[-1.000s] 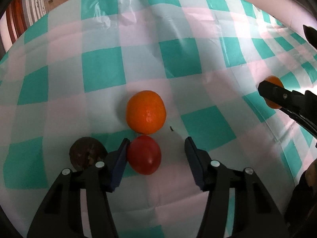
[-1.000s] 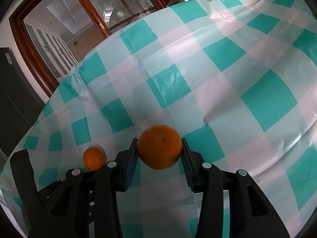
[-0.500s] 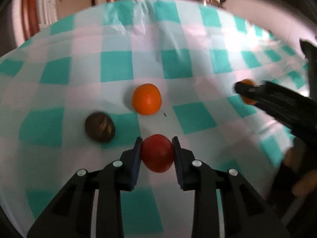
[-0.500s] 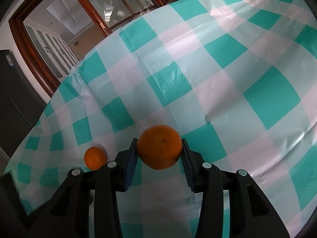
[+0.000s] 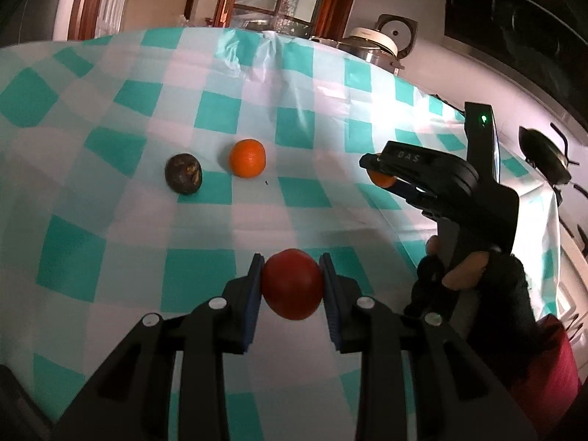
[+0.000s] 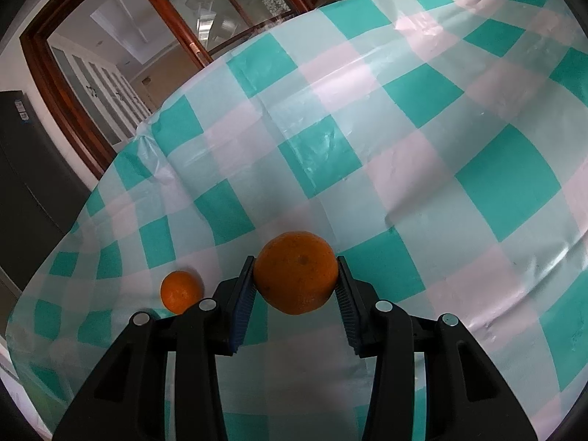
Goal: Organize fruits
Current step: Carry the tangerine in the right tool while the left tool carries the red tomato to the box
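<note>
Across the table spreads a glossy teal-and-white checked plastic cloth (image 5: 110, 117). Above it the black left gripper (image 5: 292, 283) clamps a round red tomato-like fruit (image 5: 292, 283) between its blue-padded fingers, lifted off the cloth. The black right gripper (image 6: 296, 279) pinches a large round orange (image 6: 296, 272) the same way — seen from the left wrist, only a sliver of it shows. On the cloth lie a smaller orange (image 5: 247, 158) and, just beside it, a dark brown wrinkled round fruit (image 5: 183, 173) — apart, not touching.

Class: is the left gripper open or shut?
Shut: the left gripper has both blue pads pressed against the round red fruit.
</note>
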A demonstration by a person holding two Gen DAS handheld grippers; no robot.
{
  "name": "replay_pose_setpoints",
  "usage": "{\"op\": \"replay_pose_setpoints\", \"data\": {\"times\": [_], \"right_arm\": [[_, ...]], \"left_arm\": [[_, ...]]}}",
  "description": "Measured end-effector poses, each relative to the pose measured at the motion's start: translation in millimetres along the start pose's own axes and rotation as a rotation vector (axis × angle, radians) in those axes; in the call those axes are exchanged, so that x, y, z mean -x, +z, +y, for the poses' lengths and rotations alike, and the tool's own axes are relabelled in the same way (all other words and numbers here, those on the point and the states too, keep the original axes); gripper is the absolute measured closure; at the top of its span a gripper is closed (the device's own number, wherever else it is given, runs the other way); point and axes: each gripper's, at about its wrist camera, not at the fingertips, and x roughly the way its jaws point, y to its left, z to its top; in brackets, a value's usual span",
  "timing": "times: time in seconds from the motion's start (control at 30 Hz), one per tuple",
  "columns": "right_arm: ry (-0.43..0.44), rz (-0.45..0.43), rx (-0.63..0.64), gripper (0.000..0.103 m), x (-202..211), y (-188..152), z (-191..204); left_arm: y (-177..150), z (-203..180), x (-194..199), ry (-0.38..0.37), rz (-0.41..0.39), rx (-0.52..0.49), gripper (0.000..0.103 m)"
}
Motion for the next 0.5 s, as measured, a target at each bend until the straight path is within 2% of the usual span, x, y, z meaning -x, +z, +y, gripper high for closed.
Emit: {"op": "replay_pose_setpoints", "data": {"times": [0.17, 0.37, 0.5], "right_arm": [[0.035, -0.018, -0.012, 0.061, 0.8, 2.4, -3.2], [0.041, -0.061, -0.030, 0.061, 13.7, 1.2, -5.1], [0.025, -0.009, -0.040, 0.061, 45.8, -23.8, -7.5]], "left_arm": [[1.9, 9.7, -8.5, 0.004, 0.027, 0.034, 0.072], [3.2, 7.6, -0.8, 0.011, 0.003, 0.032, 0.072], [-2.0, 2.7, 12.6, 0.015, -0.021, 0.005, 0.072]]}}
